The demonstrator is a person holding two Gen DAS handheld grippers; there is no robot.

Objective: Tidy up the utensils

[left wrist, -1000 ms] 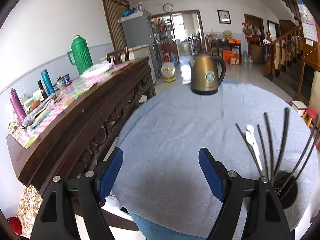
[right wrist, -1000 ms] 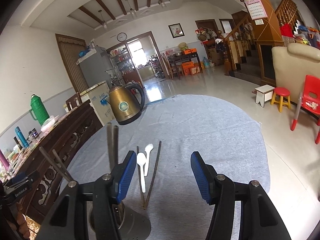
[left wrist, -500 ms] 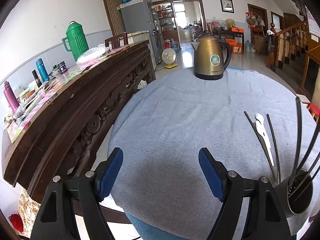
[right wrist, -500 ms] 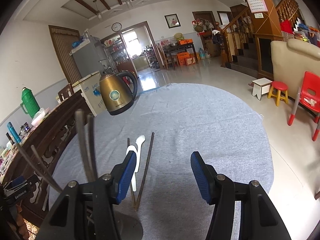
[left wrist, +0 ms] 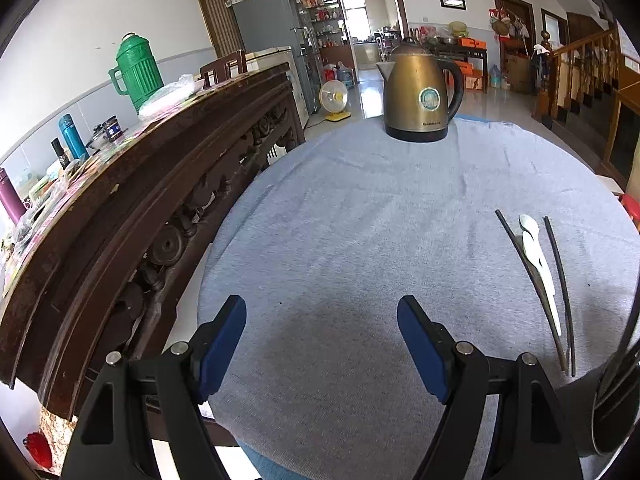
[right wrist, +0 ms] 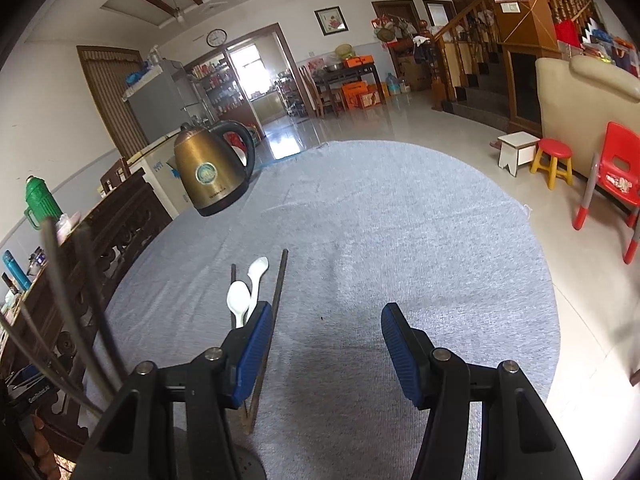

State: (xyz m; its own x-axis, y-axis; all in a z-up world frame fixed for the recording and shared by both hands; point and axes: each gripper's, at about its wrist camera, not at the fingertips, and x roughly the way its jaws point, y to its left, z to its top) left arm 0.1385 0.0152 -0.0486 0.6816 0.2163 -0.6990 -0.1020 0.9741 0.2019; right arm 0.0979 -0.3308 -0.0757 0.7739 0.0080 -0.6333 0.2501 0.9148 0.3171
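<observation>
Left tool (left wrist: 322, 316), jaws parted with bare cloth between the blue pads, nothing gripped. Right tool (right wrist: 322, 322), jaws likewise apart and empty. Just right of the left tool, at the frame's lower corner, a metal utensil holder (left wrist: 612, 408) carries dark chopsticks (left wrist: 628, 344); the right-wrist view shows only those upright sticks (right wrist: 86, 300), to the left of its tool, and little of the holder itself.

Ahead and right of the left tool lie the loose utensils: two white spoons (left wrist: 538, 256), overlapping, bowls pointing away, flanked by two dark chopsticks (left wrist: 560, 280) that converge toward the tool. In the right-wrist view the same spoons (right wrist: 244, 296) sit just beyond the left pad, which hides their handle ends.

The round surface (left wrist: 360, 220), covered in grey cloth, lies open ahead of both tools. A bronze electric kettle (left wrist: 418, 94) stands at its far edge. Only the left-wrist view shows the carved wooden sideboard (left wrist: 132, 208) close along the surface's left rim; only the right-wrist view shows the right rim dropping to open floor (right wrist: 580, 280), with a red chair (right wrist: 616, 176) beyond.
</observation>
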